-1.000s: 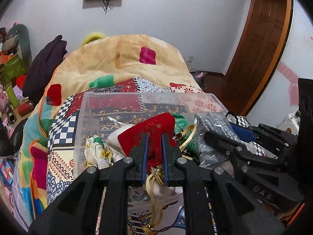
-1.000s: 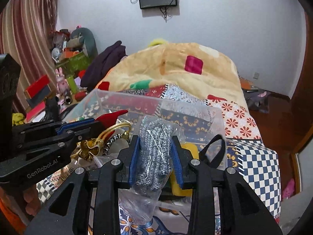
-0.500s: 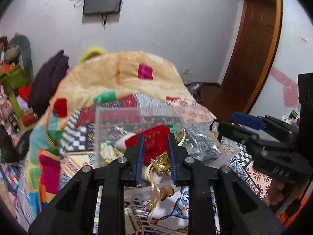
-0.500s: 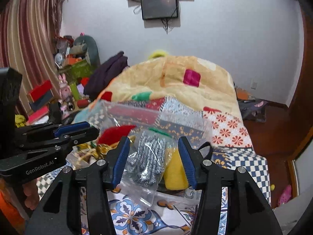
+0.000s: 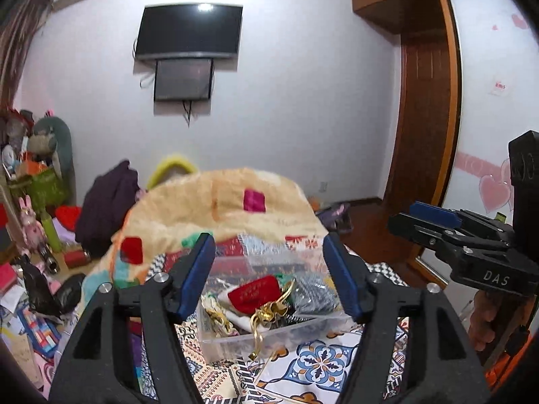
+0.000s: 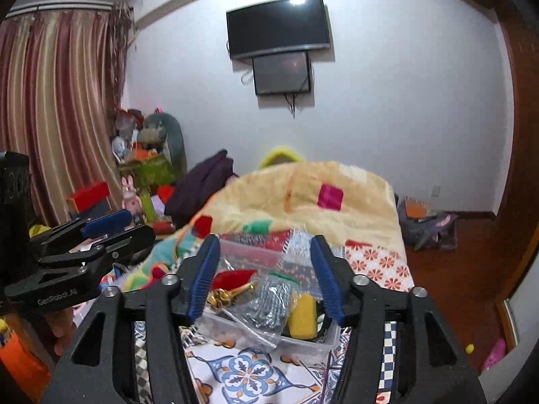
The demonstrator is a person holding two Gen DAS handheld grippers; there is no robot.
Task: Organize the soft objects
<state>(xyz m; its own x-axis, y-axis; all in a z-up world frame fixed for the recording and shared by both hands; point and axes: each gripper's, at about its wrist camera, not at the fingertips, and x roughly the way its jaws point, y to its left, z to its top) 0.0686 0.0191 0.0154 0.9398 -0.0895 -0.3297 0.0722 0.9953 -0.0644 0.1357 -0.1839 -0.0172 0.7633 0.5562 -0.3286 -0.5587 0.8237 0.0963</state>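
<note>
A clear plastic bin (image 5: 235,338) stands on the patterned bedspread and also shows in the right wrist view (image 6: 305,343). In it lie a red drawstring pouch (image 5: 254,294) with gold cord (image 5: 273,309), a bagged grey knit item (image 5: 311,298) (image 6: 269,303), a yellow sponge (image 6: 303,314) and other cloth pieces. My left gripper (image 5: 269,269) is open and empty, raised above and behind the bin. My right gripper (image 6: 264,269) is open and empty, likewise raised over the bin. Each gripper shows at the edge of the other's view.
A beige blanket with coloured patches (image 5: 222,202) is heaped behind the bin. A dark garment (image 5: 107,202) and toys and boxes (image 6: 141,175) crowd the left. A wooden door (image 5: 424,118) is on the right. A wall TV (image 6: 278,27) hangs ahead.
Both grippers have opened, let go of the red pouch and the bagged grey knit item into the bin, and pulled up and back from it.
</note>
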